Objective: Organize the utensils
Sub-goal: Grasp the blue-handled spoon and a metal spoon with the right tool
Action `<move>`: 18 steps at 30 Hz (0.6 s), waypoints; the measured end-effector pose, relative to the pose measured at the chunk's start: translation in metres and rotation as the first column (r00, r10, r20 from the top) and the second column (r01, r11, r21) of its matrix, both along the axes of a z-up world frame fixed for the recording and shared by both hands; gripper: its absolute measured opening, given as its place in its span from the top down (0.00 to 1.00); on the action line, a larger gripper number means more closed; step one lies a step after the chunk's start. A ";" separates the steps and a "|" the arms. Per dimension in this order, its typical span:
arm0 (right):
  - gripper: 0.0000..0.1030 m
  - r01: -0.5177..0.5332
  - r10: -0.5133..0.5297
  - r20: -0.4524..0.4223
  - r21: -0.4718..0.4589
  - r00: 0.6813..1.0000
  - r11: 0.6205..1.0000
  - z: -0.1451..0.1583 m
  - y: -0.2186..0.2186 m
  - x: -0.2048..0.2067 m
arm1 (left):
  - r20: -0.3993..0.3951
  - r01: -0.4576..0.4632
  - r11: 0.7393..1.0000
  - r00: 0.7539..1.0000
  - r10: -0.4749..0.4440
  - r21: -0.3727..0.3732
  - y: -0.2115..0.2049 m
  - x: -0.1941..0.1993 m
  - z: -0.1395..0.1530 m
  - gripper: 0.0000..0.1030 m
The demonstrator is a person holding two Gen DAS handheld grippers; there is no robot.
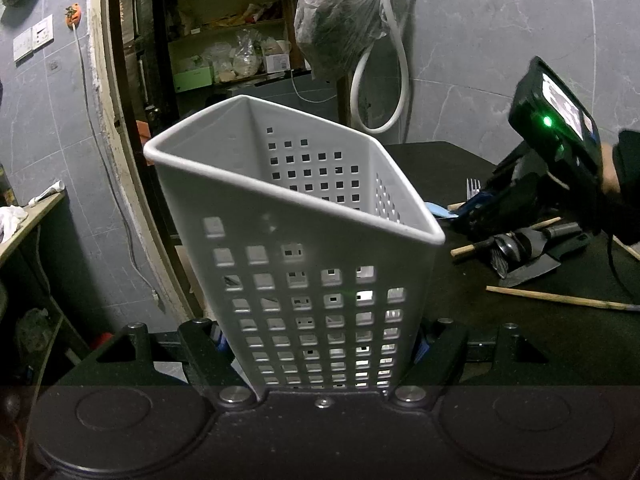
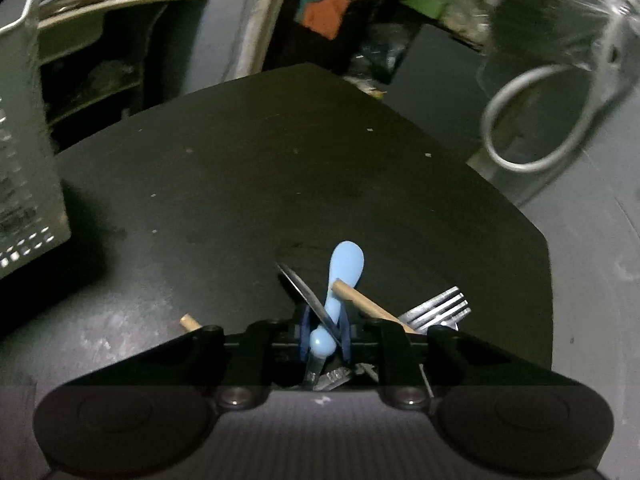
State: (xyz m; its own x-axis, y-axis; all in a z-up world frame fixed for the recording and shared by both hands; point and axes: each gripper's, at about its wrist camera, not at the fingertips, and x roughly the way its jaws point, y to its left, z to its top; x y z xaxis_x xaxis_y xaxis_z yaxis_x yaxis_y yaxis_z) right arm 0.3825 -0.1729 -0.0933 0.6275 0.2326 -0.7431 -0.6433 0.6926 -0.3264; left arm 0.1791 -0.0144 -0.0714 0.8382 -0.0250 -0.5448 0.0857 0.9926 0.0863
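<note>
A white perforated utensil holder [image 1: 296, 248] stands tilted in the left wrist view, with my left gripper [image 1: 320, 356] shut on its lower walls. It also shows at the left edge of the right wrist view, holder [image 2: 24, 160]. My right gripper [image 2: 325, 336] is shut on the handle of a light blue spoon [image 2: 344, 264], low over the black table [image 2: 280, 160]. A knife blade [image 2: 298, 288] crosses that handle at the pads; I cannot tell whether it is gripped too. A wooden chopstick [image 2: 368, 300] and a metal fork [image 2: 440, 308] lie just right of the spoon.
More utensils lie piled at the right: a dark knife [image 1: 532, 268], black-handled tools [image 1: 516, 244] and chopsticks [image 1: 560, 300]. A white hose loop [image 1: 384, 80] and a plastic bag [image 1: 340, 24] hang behind the table. A cluttered shelf [image 1: 232, 52] fills the doorway.
</note>
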 end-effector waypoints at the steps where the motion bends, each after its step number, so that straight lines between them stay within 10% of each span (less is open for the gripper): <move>1: 0.82 -0.009 0.009 -0.018 -0.006 1.000 1.000 0.002 0.001 0.003 | 0.000 0.000 1.000 1.000 0.000 0.001 0.000 0.000 0.000 0.25; 18: 0.88 -0.012 0.042 -0.230 0.131 0.972 0.991 0.016 -0.009 0.035 | -0.002 -0.005 1.000 1.000 0.005 -0.001 -0.001 -0.002 -0.002 0.25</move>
